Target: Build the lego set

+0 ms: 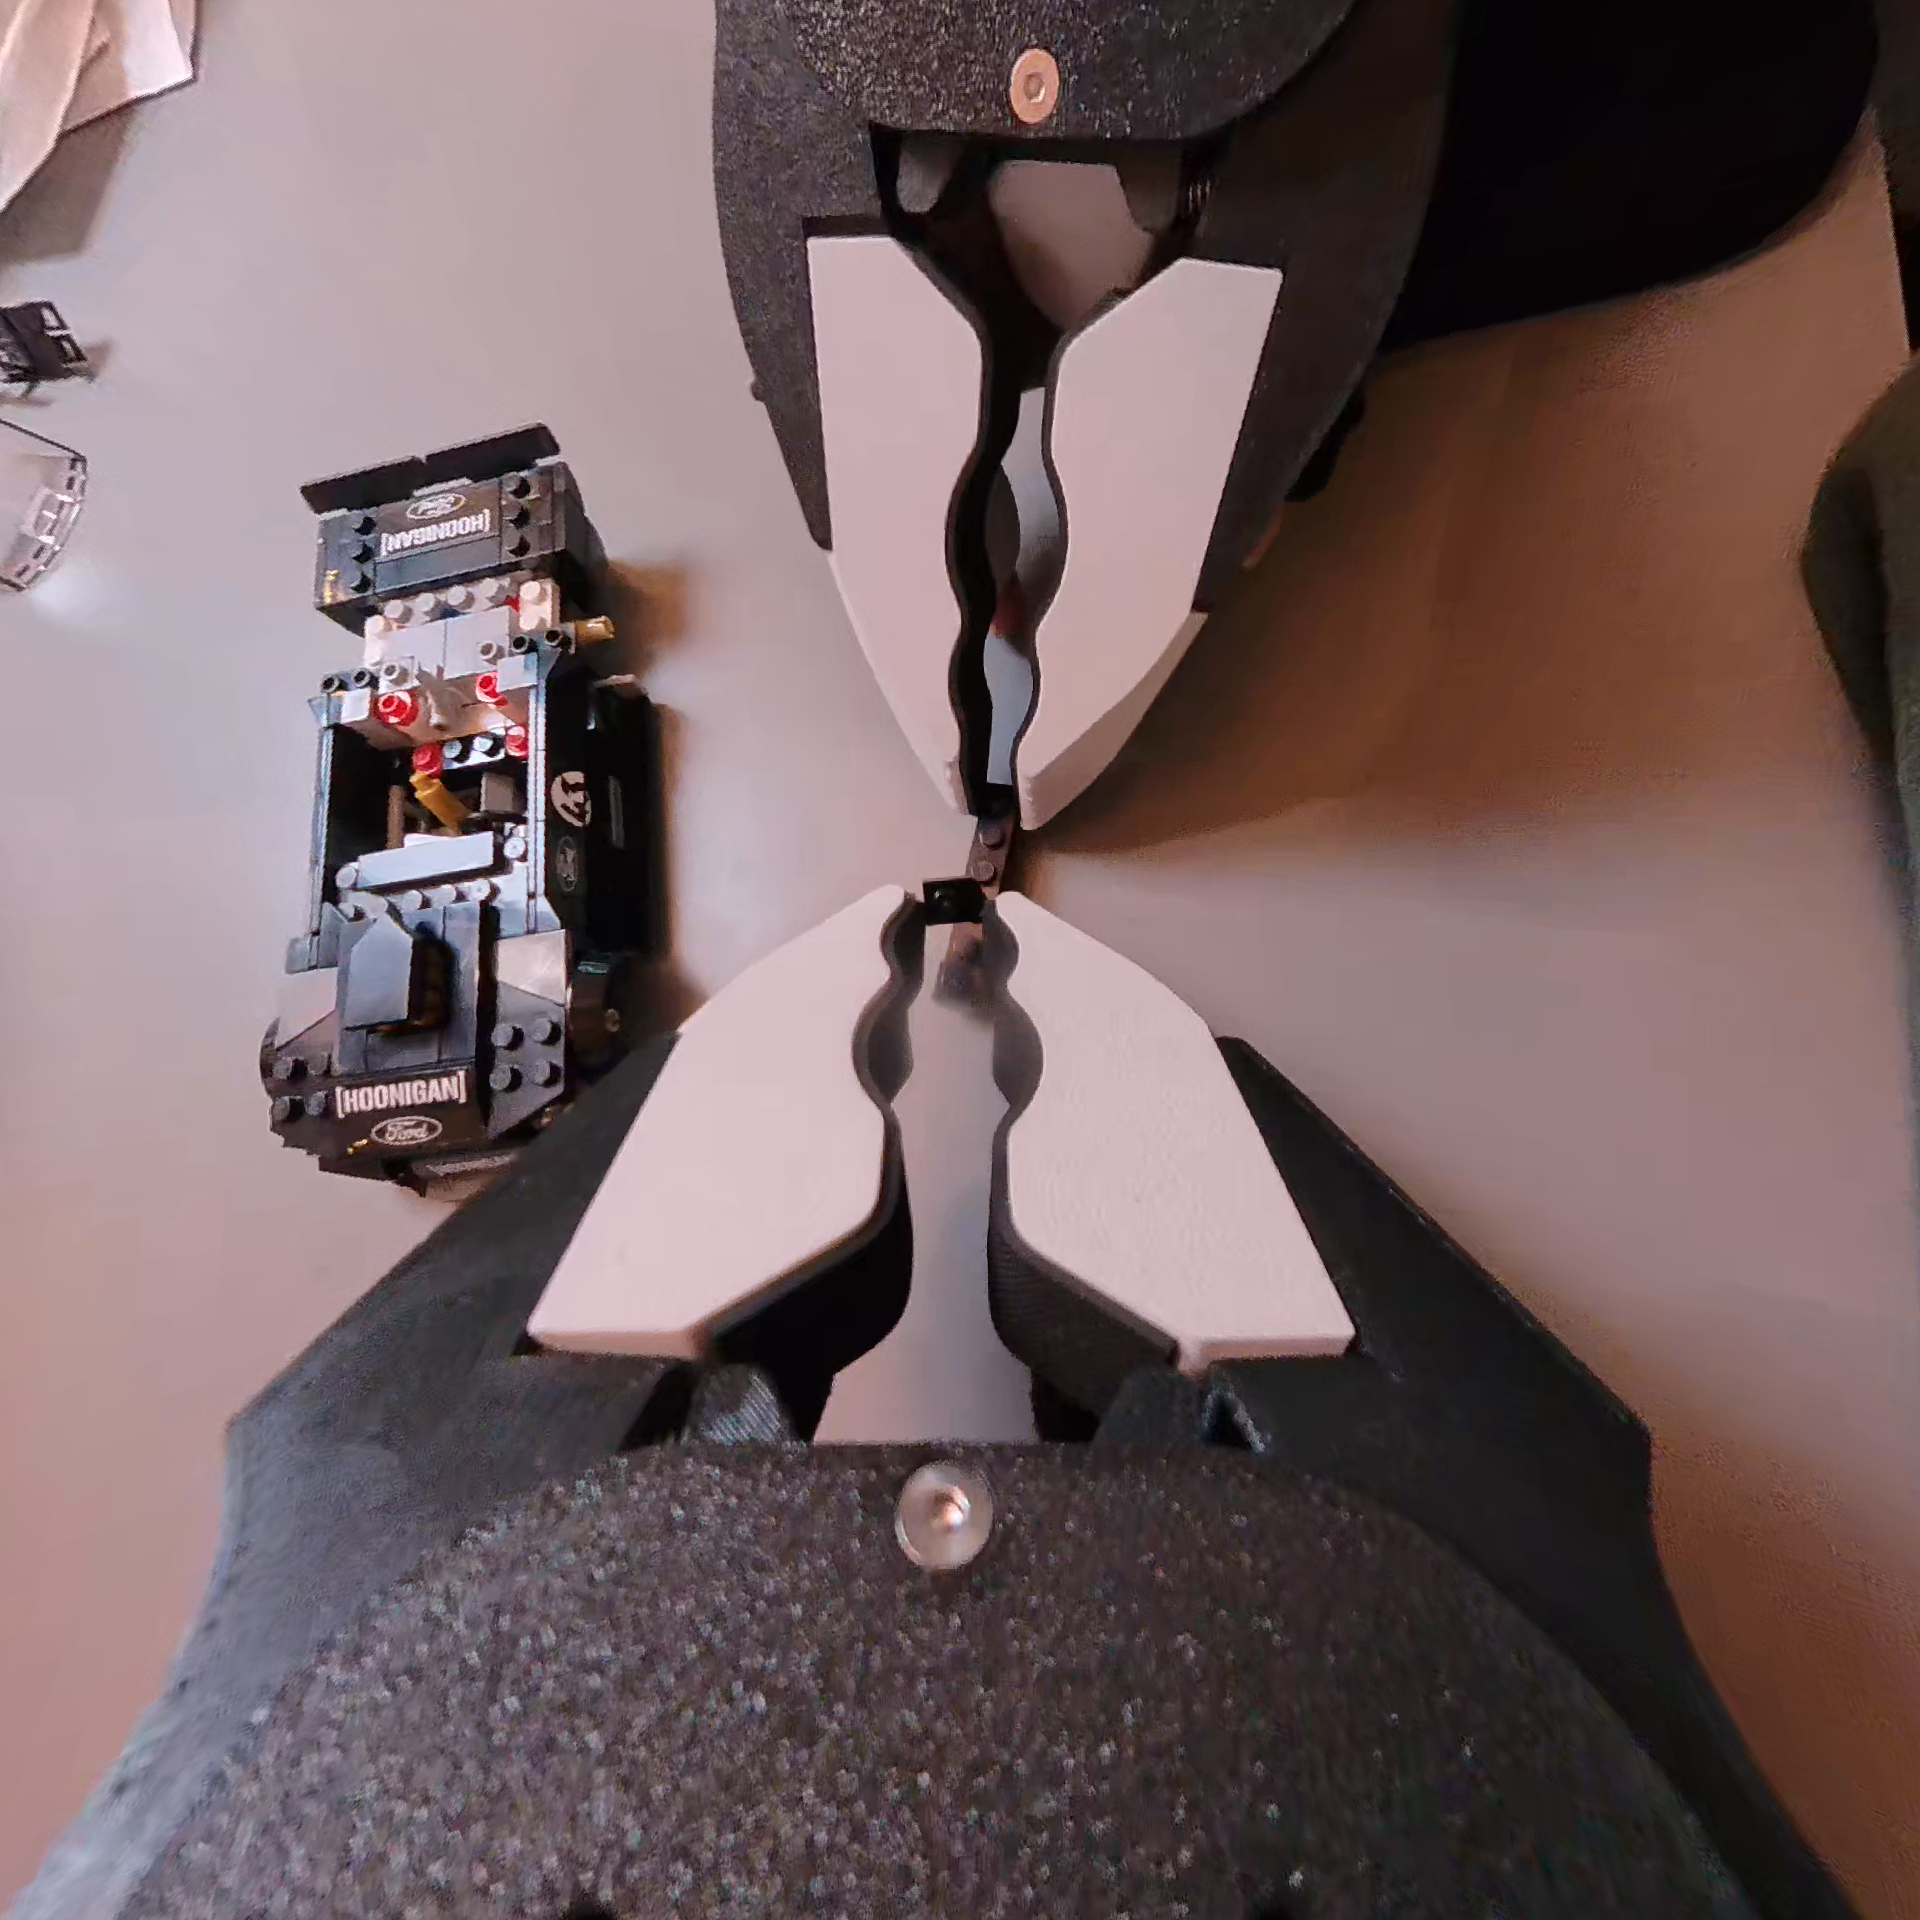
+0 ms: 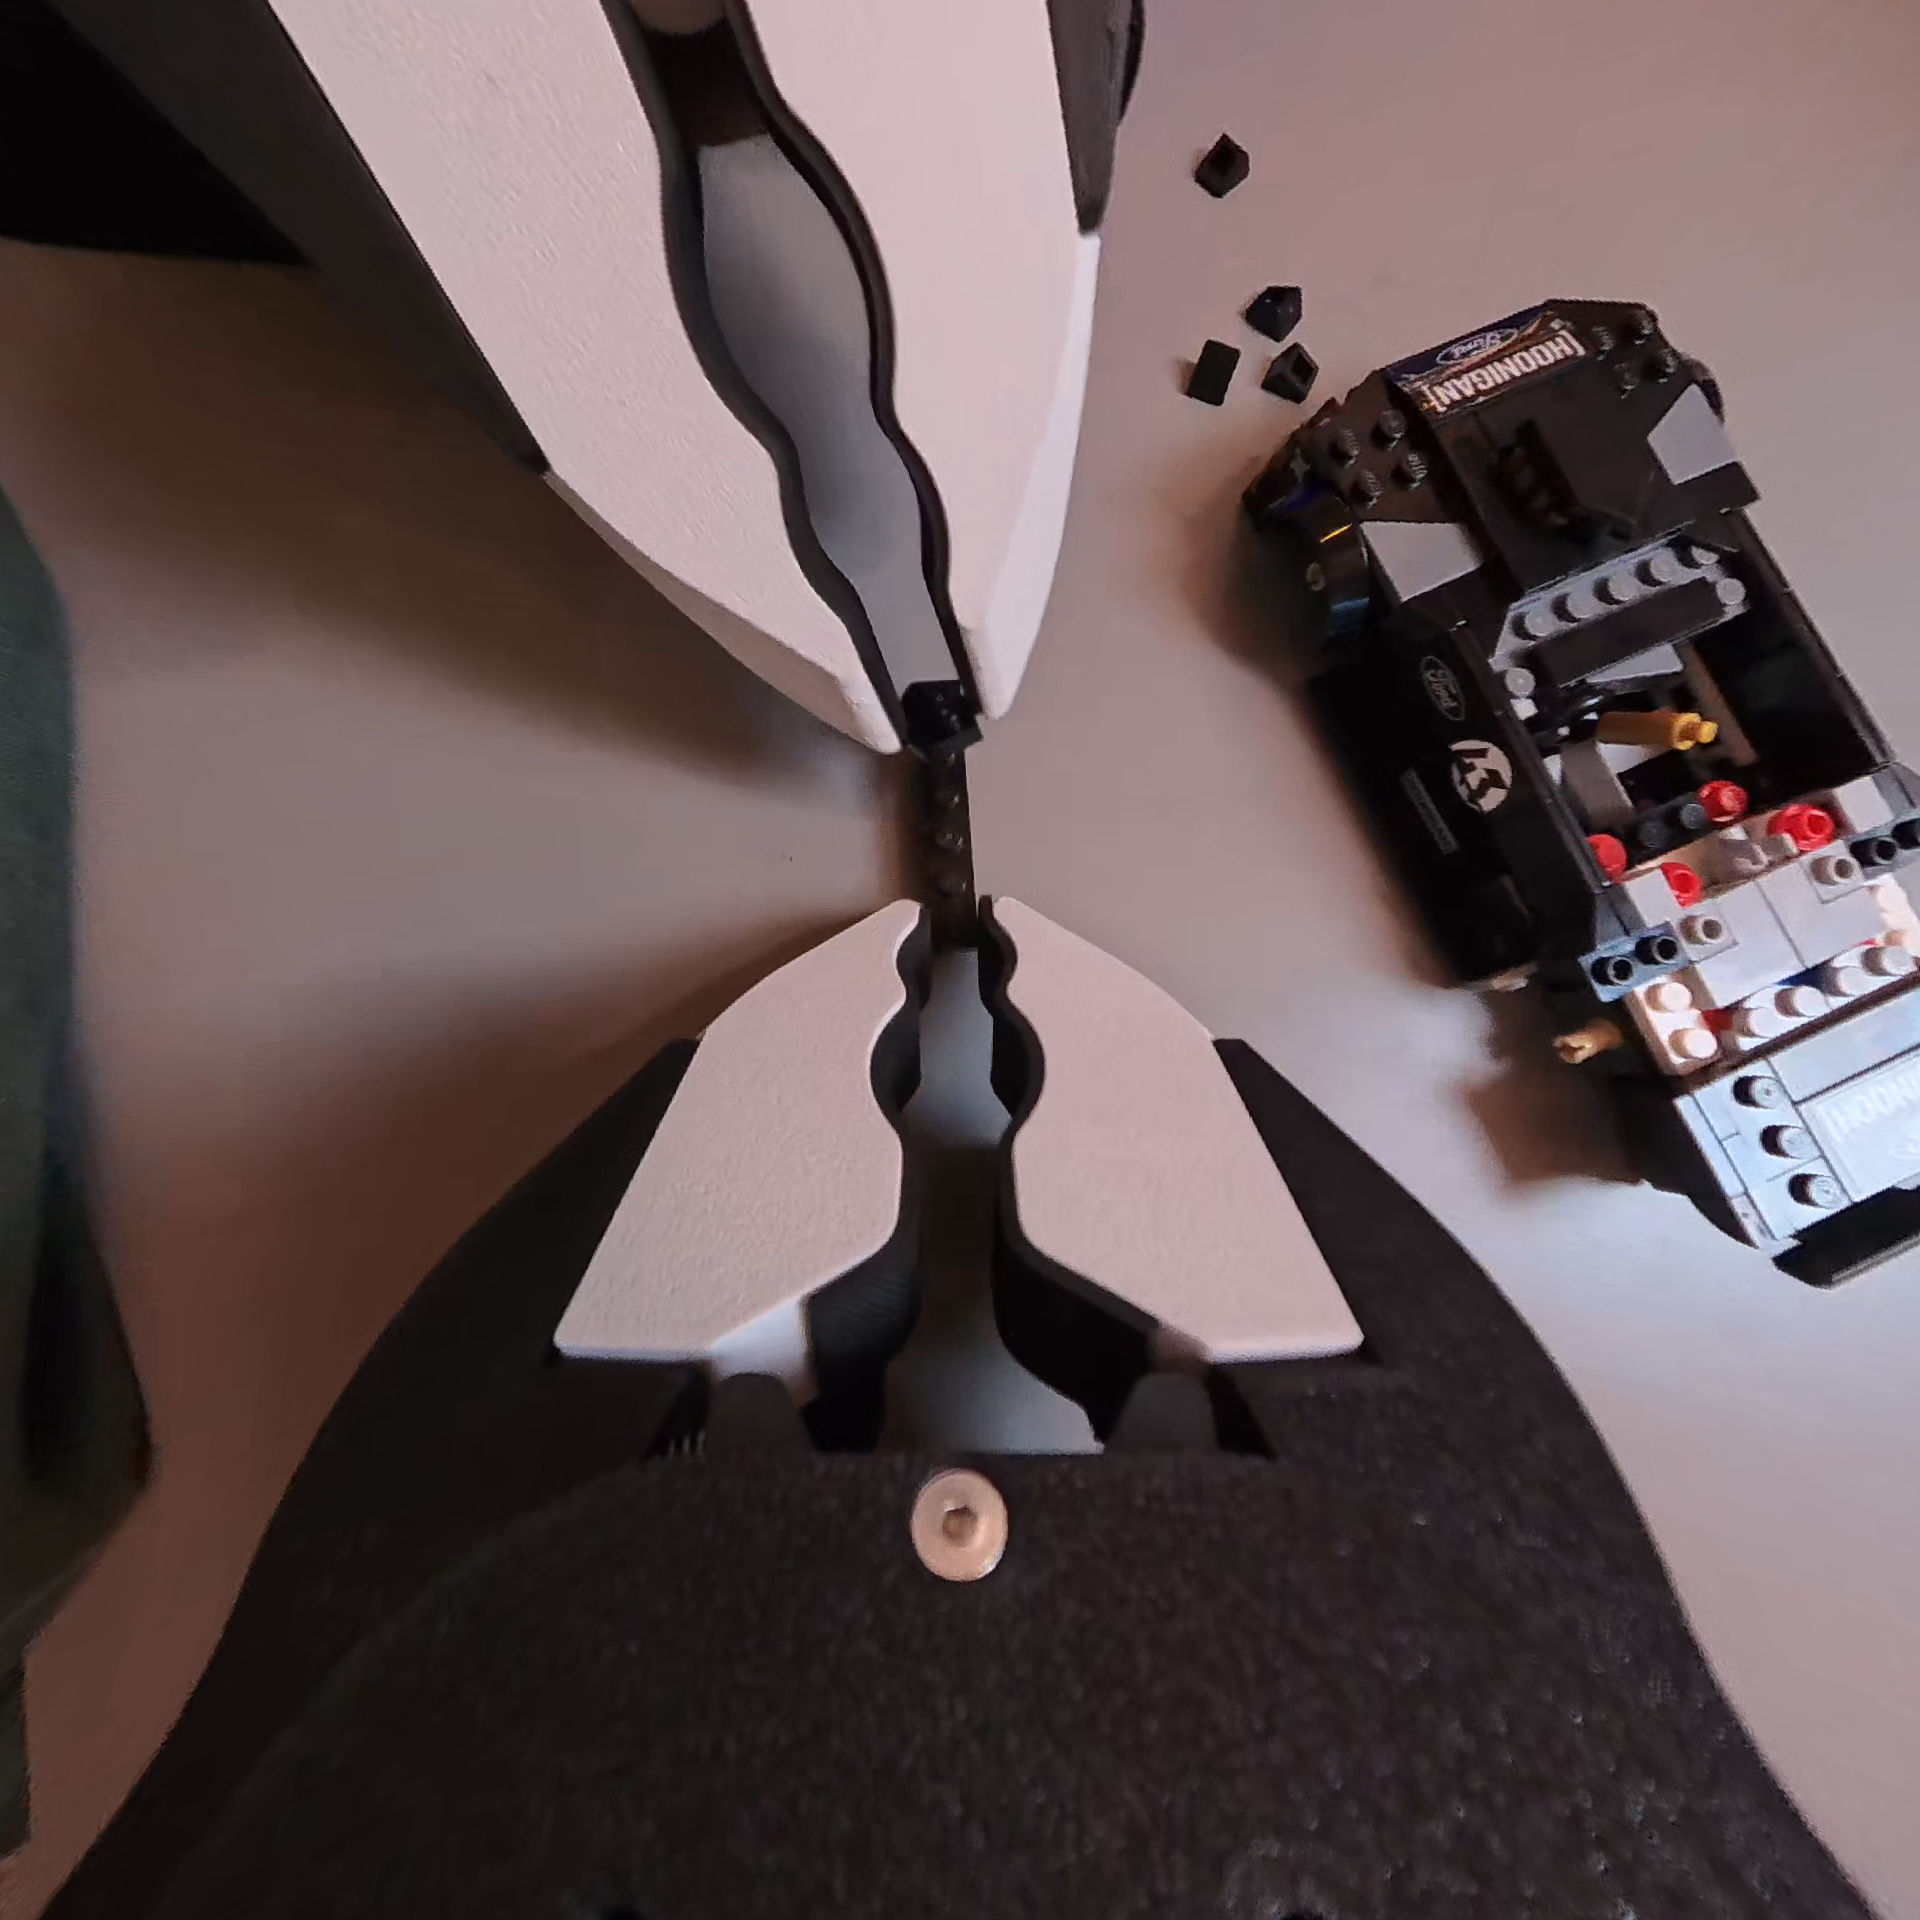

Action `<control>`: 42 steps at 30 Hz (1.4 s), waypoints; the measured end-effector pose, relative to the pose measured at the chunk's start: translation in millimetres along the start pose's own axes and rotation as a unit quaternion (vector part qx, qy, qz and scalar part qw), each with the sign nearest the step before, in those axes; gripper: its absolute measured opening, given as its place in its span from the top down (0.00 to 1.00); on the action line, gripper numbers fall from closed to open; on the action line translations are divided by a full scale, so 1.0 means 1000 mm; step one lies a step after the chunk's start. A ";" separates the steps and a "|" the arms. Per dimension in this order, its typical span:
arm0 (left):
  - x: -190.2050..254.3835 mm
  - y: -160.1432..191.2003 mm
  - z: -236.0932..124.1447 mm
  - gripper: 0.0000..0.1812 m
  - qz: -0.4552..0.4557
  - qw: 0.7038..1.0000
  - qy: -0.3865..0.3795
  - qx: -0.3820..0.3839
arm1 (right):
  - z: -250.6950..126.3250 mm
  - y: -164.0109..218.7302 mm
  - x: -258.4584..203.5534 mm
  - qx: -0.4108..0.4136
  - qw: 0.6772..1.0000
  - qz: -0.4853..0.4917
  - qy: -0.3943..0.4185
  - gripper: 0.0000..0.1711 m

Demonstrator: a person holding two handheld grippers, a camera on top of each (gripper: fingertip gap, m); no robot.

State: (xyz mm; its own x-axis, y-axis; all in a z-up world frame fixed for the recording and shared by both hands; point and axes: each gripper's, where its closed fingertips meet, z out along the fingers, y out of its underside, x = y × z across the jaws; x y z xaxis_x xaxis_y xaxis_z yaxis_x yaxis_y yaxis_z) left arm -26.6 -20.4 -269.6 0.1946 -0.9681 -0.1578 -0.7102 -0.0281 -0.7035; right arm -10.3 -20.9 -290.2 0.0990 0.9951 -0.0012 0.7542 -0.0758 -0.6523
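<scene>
A narrow black studded plate (image 2: 948, 852) is pinched by the right tongs (image 2: 951, 920) while a small black brick (image 1: 954, 900), gripped in the left tongs (image 1: 951, 914), is being pressed onto its end, calling for stud alignment, with the half-built car (image 1: 447, 810) lying at nine o'clock on the counter (image 1: 1455, 935).

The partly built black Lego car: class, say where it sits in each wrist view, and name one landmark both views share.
Left wrist view: the Lego car lies on the table at left of centre, beside both grippers.
Right wrist view: the Lego car lies at the right edge, partly cut off.
Shared landmark: the narrow black studded strip held between the two grippers' tips.
</scene>
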 end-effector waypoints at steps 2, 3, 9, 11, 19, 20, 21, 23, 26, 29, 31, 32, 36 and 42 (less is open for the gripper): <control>0.003 0.002 0.001 0.94 0.007 1.000 0.015 -0.018 | 0.001 -0.003 -0.001 0.005 1.000 0.006 0.003 0.95; 0.003 0.003 0.002 0.94 0.010 0.999 0.022 -0.027 | 0.001 -0.004 -0.002 0.009 1.000 0.008 0.002 0.95; 0.006 0.006 0.003 0.94 0.026 0.997 0.045 -0.063 | -0.002 -0.008 -0.005 0.027 1.000 0.008 -0.006 0.95; 0.008 0.006 0.002 0.94 0.030 0.996 0.053 -0.072 | -0.003 -0.008 -0.006 0.031 0.999 0.006 -0.008 0.95; 0.014 0.009 0.001 0.94 0.049 0.990 0.076 -0.110 | -0.005 -0.009 -0.009 0.040 0.999 0.004 -0.015 0.95; 0.014 0.009 0.001 0.94 0.051 0.989 0.077 -0.112 | -0.005 -0.009 -0.010 0.041 0.999 0.002 -0.016 0.95; 0.014 0.010 0.001 0.94 0.052 0.989 0.078 -0.115 | -0.005 -0.010 -0.010 0.042 0.999 0.001 -0.016 0.95; 0.014 0.010 0.001 0.94 0.053 0.988 0.081 -0.118 | -0.006 -0.010 -0.011 0.045 0.999 0.001 -0.017 0.95; 0.015 0.011 0.001 0.94 0.055 0.987 0.086 -0.122 | -0.007 -0.011 -0.011 0.051 0.998 0.002 -0.021 0.95; 0.015 0.011 0.001 0.94 0.055 0.987 0.091 -0.124 | -0.007 -0.011 -0.012 0.053 0.998 0.001 -0.024 0.95; 0.015 0.010 0.001 0.94 0.054 0.987 0.092 -0.123 | -0.008 -0.011 -0.012 0.055 0.998 0.003 -0.024 0.95; 0.015 0.010 0.000 0.94 0.054 0.987 0.093 -0.123 | -0.008 -0.011 -0.012 0.057 0.998 0.005 -0.025 0.95; 0.014 0.008 -0.002 0.93 0.051 0.987 0.093 -0.119 | -0.011 -0.012 -0.012 0.065 0.997 0.014 -0.029 0.95; 0.013 0.002 -0.007 0.93 0.055 0.988 0.095 -0.109 | -0.017 -0.015 -0.013 0.083 0.995 0.029 -0.038 0.95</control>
State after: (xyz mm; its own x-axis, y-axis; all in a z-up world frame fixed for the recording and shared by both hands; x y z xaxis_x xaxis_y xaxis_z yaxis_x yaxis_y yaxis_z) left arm -30.5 -34.2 -268.6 -0.0065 -0.9970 -0.0778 -0.8533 0.0461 -0.5194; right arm -12.3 -34.1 -267.6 0.0853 0.9916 -0.0968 0.6303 -0.1290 -0.7655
